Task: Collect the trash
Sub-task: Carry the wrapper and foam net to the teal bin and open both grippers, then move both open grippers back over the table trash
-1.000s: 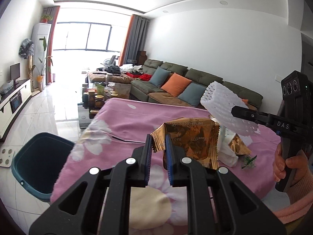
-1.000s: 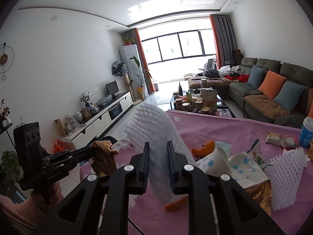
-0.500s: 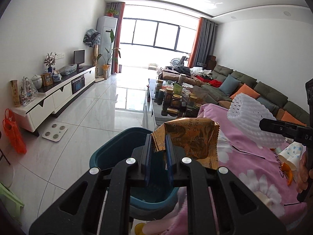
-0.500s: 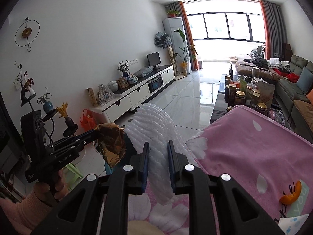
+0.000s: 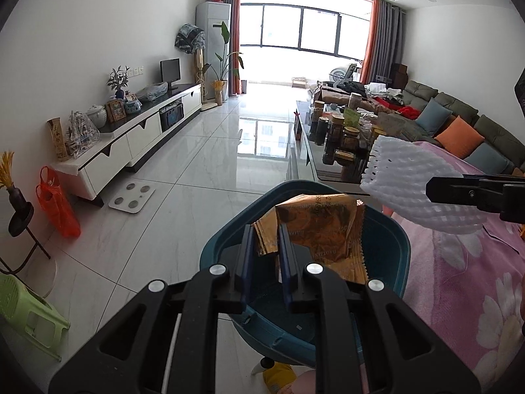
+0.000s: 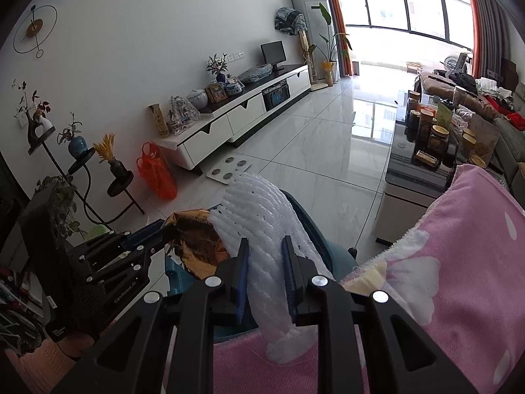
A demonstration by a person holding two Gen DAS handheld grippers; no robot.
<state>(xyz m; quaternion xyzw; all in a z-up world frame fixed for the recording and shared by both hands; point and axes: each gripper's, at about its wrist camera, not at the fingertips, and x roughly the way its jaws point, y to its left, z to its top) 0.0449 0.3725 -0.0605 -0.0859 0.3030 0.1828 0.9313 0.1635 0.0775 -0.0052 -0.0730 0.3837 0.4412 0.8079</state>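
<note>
My left gripper (image 5: pixel 265 246) is shut on a crinkled gold foil wrapper (image 5: pixel 321 233) and holds it directly above the open teal trash bin (image 5: pixel 229 239) on the floor. My right gripper (image 6: pixel 264 256) is shut on a white foam fruit net (image 6: pixel 262 216), held beside the wrapper over the bin's near edge. In the left wrist view the foam net (image 5: pixel 416 180) and the right gripper's fingers (image 5: pixel 459 190) come in from the right. In the right wrist view the left gripper (image 6: pixel 157 229) and the wrapper (image 6: pixel 197 243) sit at lower left, and the bin (image 6: pixel 328 252) is mostly hidden.
The pink flowered tablecloth (image 5: pixel 459 279) covers the table on the right, right next to the bin. A glass coffee table (image 5: pixel 341 144) with several jars stands beyond. A white TV cabinet (image 5: pixel 131 138), an orange bag (image 5: pixel 59 207), a scale (image 5: pixel 131 195) and a green stool (image 5: pixel 29 312) are at left.
Both grippers have swung left from the table and lowered toward the bin, carrying the wrapper and the foam net. The bin now lies directly under the wrapper.
</note>
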